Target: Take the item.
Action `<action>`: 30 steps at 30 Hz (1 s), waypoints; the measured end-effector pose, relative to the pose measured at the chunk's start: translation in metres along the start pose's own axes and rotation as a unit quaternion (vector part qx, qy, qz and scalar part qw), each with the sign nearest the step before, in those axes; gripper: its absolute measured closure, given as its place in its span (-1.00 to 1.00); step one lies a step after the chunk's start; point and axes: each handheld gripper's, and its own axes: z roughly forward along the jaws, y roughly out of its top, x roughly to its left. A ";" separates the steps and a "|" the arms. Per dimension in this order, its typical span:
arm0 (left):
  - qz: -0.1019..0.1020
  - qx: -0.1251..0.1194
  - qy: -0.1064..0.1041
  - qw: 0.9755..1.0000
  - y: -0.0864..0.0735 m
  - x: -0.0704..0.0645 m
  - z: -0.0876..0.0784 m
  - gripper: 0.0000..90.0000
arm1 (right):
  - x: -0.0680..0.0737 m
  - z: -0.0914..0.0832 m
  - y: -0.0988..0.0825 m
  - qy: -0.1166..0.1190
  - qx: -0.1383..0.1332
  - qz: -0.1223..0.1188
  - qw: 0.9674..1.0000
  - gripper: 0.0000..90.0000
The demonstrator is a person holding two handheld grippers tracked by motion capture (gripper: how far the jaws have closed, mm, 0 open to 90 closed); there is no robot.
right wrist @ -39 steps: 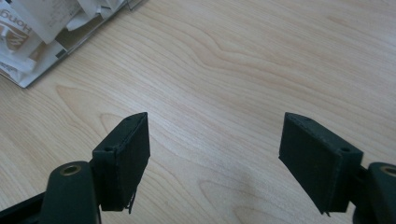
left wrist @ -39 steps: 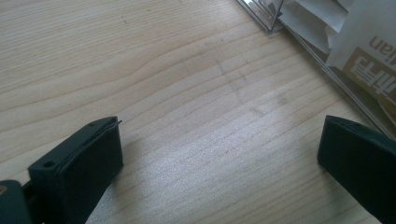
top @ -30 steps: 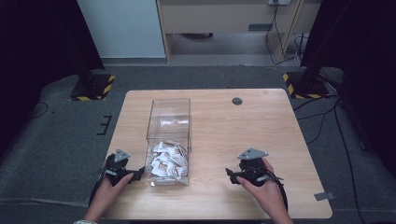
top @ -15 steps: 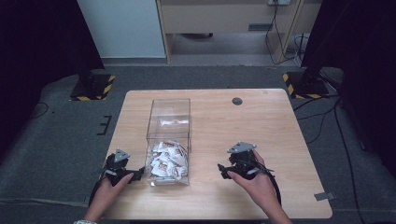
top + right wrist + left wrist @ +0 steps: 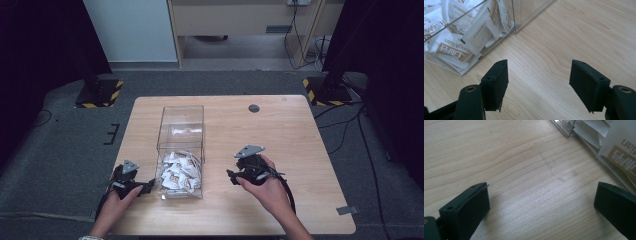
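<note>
A clear plastic box [image 5: 181, 125] stands on the wooden table [image 5: 280, 130], with white printed sachets [image 5: 179, 170] piled at its near end. My left gripper [image 5: 149, 187] rests by the box's near left corner, its jaws wide open over bare wood [image 5: 541, 195]; the box edge [image 5: 571, 130] and sachets [image 5: 619, 150] show at upper right. My right gripper [image 5: 231, 176] hovers to the right of the box and points at it. Its jaws [image 5: 539, 72] have just been closing a little but stand open, with nothing between them. The box wall [image 5: 529, 12] and sachets [image 5: 461, 37] lie ahead of them.
A small dark round disc [image 5: 254, 108] sits near the table's far edge. The far half of the box holds one loose white piece [image 5: 186, 131]. Bare wood stretches right of the box. Stands with yellow-black bases [image 5: 325, 92] flank the table on the floor.
My right hand has moved left toward the box and risen slightly, and its jaws now stand a little narrower. The left hand has stayed where it was.
</note>
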 end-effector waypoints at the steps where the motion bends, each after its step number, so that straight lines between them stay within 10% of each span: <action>1: 0.000 0.000 0.000 1.000 0.000 0.000 0.000 -1.00 | 0.001 0.000 0.001 0.000 -0.001 -0.002 1.000 -0.30; 30: 0.000 0.000 0.000 1.000 0.000 0.000 0.000 -1.00 | 0.016 -0.003 0.046 0.026 -0.023 -0.032 0.999 -0.08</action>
